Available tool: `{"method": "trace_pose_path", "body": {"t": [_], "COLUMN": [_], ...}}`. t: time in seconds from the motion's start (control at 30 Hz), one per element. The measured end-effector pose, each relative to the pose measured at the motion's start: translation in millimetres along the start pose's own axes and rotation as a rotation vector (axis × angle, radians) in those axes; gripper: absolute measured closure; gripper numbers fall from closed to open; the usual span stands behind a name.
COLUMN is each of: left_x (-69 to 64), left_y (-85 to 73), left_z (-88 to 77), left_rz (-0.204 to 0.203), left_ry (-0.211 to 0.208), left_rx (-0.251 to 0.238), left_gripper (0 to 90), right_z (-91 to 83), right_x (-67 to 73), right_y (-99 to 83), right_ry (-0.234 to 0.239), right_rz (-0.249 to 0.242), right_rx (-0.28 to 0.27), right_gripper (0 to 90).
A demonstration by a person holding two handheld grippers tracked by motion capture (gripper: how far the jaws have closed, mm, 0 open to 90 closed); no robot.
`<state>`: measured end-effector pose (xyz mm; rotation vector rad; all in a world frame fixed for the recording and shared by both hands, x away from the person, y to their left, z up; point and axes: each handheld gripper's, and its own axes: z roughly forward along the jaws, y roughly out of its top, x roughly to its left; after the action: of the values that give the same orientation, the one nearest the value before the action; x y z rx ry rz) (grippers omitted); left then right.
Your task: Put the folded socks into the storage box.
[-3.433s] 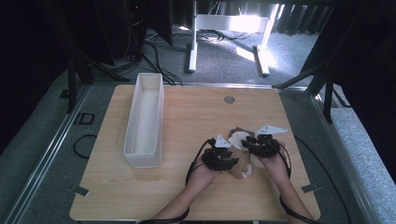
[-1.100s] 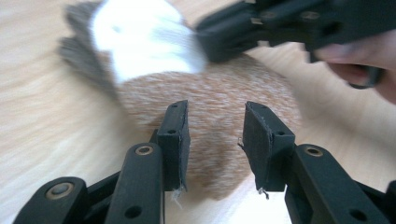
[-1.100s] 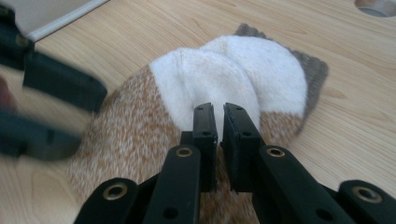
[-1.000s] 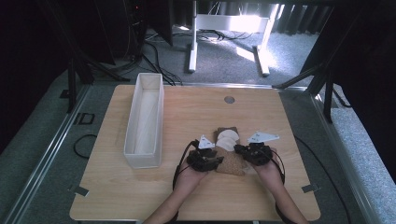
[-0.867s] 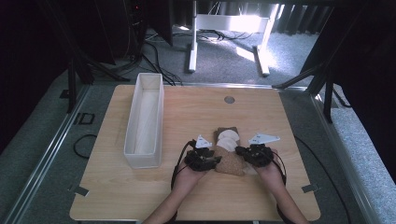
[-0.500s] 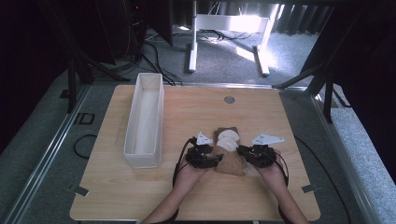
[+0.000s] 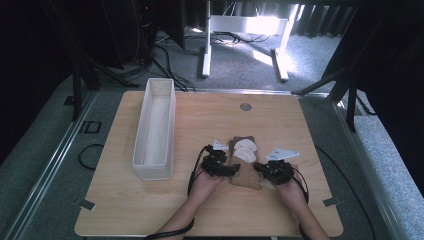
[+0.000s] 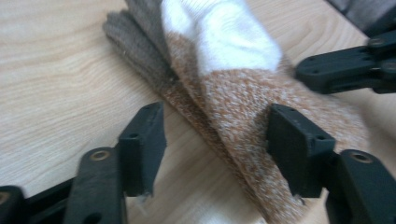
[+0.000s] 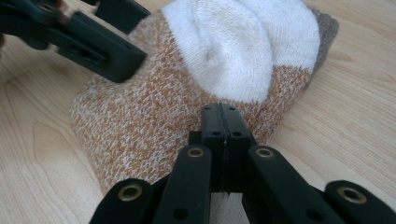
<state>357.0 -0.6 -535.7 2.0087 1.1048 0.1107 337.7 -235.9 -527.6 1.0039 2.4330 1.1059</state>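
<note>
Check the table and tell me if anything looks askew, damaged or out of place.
Nothing stands out. The socks lie stacked in a folded bundle, edges slightly offset, between the two tongs. The left tongs are open around one edge; the right tongs are shut over the other. The white bin stands upright beside them.

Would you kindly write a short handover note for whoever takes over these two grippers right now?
Left gripper: open, jaws either side of the folded socks' edge, not closed on them.
Right gripper: jaws shut, at the socks' other edge; whether fabric is pinched, I cannot tell.
Socks: stacked, brown with white heels, on the table between both grippers.
White bin: to the left, apparently empty.
Left to do, probably: grip the pair and finish folding or move it to the bin.
</note>
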Motion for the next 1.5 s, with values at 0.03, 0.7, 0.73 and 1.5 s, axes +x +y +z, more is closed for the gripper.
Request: {"method": "trace_pose_path", "body": {"t": [0.03,0.7,0.73,1.5], "left_x": [0.2,11.2,12.4,-0.4], "left_y": [0.7,9.8,9.6,28.3], "left_z": [2.0,28.6,29.6,13.9], "left_rz": [-0.001,-0.028,-0.044,-0.009], "left_ry": [-0.002,-0.115,-0.143,-0.15], "left_rx": [0.002,0.07,0.071,0.139], "left_gripper": [36.6,37.1,40.0,77.8], "right_z": [0.2,5.0,5.2,-6.4], "right_x": [0.1,-5.8,-6.2,-5.7], "right_y": [-0.4,-4.3,-4.0,-6.2], "right_ry": [0.001,0.045,0.046,0.025], "right_rz": [-0.001,0.0,0.0,0.028], "right_rx": [0.004,0.026,0.029,-0.03], "right_gripper": [90.0,90.0,90.0,90.0]}}
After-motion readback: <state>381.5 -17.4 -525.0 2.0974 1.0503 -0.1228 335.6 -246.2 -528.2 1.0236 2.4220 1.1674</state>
